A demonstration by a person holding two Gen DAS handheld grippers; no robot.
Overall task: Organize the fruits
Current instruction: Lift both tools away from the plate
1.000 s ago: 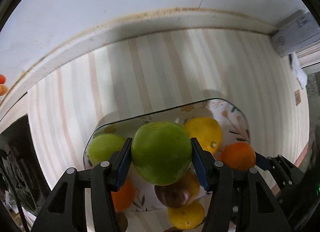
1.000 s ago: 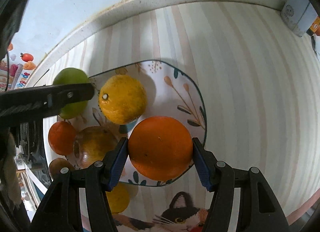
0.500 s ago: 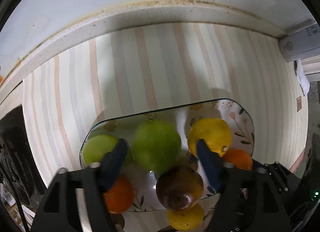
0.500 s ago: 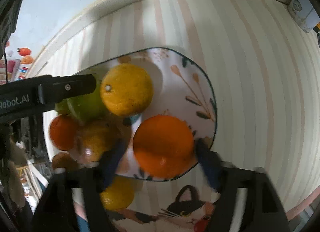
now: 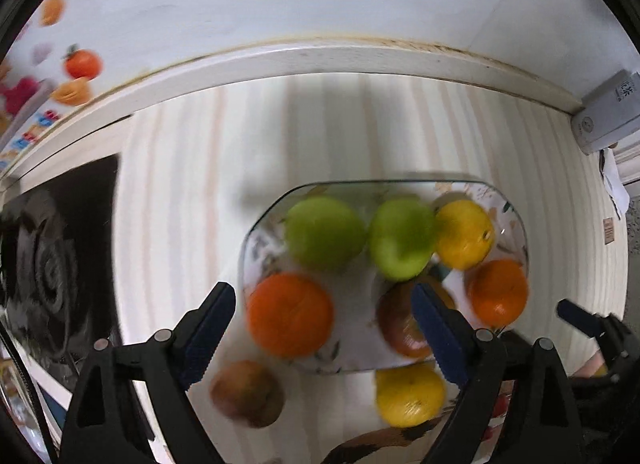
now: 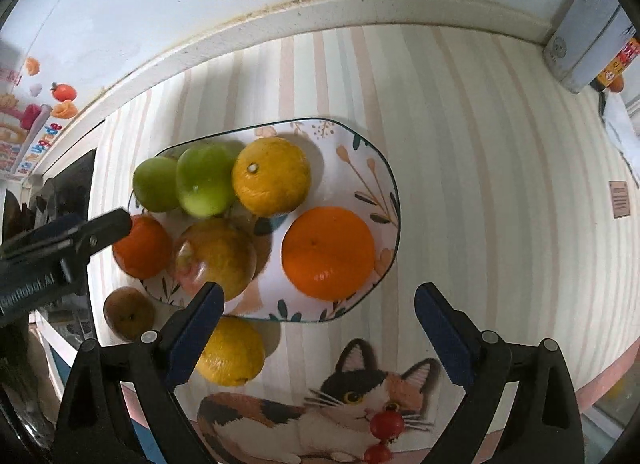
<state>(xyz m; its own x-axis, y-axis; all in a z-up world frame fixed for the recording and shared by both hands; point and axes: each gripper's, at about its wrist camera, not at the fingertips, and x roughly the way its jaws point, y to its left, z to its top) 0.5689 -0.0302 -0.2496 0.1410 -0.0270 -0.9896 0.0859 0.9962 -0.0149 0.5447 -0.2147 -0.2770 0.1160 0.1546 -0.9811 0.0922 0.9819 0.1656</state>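
A floral plate holds two green apples, a yellow citrus, two oranges and a reddish-yellow apple. The plate also shows in the left wrist view, blurred. A brown fruit and a yellow citrus lie on the table beside the plate's near edge. My left gripper is open and empty above the plate's near side. My right gripper is open and empty, just in front of the orange.
The striped tablecloth has a cat picture at its near edge. A white box stands at the back right by the wall. A dark stove top lies to the left.
Both grippers opened and drew back. The left let go of a green apple onto the plate, the right let go of the orange onto the plate.
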